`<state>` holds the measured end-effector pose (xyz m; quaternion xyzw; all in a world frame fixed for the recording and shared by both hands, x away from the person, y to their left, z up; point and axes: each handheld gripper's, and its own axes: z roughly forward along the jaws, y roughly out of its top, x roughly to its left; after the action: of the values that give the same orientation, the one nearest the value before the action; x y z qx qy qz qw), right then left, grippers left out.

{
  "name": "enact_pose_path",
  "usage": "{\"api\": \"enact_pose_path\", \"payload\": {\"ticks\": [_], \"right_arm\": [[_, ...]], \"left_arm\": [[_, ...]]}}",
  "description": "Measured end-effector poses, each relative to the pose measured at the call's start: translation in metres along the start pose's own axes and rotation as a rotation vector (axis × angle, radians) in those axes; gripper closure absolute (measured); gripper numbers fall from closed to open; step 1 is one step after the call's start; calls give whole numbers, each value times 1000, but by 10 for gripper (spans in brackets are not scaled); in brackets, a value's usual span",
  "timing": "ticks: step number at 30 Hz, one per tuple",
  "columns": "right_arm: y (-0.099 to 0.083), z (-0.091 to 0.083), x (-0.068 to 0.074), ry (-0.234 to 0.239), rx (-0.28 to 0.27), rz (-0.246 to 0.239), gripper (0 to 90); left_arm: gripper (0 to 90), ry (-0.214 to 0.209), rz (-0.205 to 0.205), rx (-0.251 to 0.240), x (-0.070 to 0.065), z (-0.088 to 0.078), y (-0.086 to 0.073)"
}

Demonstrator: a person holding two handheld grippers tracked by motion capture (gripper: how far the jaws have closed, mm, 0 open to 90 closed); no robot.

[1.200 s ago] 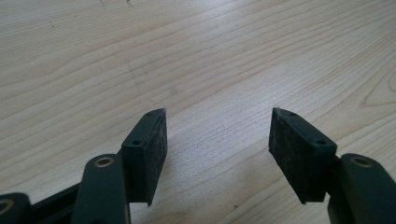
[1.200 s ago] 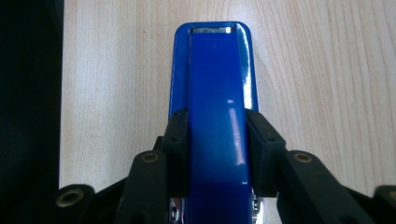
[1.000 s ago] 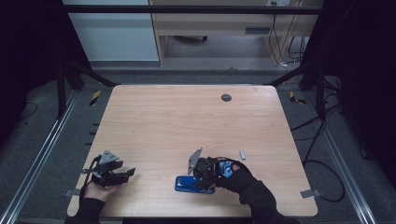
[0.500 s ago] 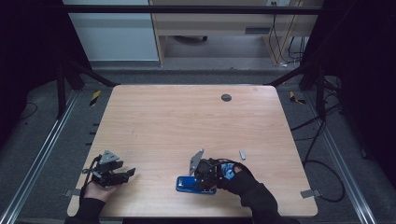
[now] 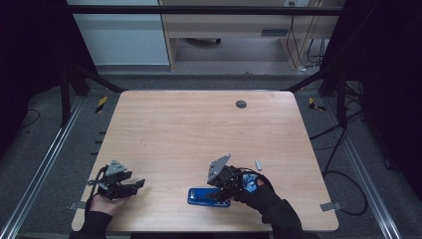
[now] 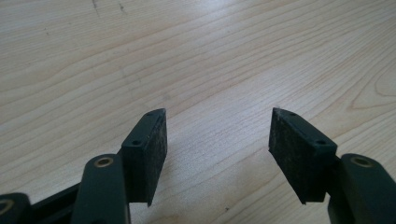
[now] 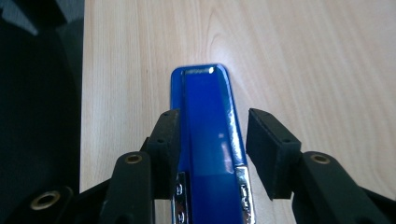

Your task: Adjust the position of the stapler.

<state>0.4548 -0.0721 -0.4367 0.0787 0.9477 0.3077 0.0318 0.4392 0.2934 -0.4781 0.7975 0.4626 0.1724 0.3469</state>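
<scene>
A: Stapler (image 5: 209,195) in blue lies flat on the tabletop (image 5: 199,129), near the front edge. How will it handle?

B: Probably stiff, a little heavy, glossy and slippery on top. Right hand-held gripper (image 7: 212,140) has just been opening; the stapler sits between its jaws, with a gap beside one pad. Better to hold the long sides at the middle. Left hand-held gripper (image 6: 217,140) stands apart, with nothing in it.

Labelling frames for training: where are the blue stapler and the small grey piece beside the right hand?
Blue metal stapler (image 7: 208,126), right gripper view, top arm.
Small grey piece (image 5: 258,165), high view, its middle.
</scene>
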Motion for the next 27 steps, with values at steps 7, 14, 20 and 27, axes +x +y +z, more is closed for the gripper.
{"api": "enact_pose_path", "payload": {"ticks": [7, 14, 20, 27], "right_arm": [[-14, -22, 3, -105, -169, 83, 554], [-35, -41, 8, -179, -307, 176, 631], [-53, -52, 13, -189, -388, 238, 732], [-72, -54, 20, -208, -391, 266, 799]], "left_arm": [[384, -27, 35, -39, -11, -7, 9], [395, -74, 107, -75, -31, -12, 26], [403, -113, 151, -108, -51, -14, 44], [414, -145, 170, -157, -76, -9, 61]]}}
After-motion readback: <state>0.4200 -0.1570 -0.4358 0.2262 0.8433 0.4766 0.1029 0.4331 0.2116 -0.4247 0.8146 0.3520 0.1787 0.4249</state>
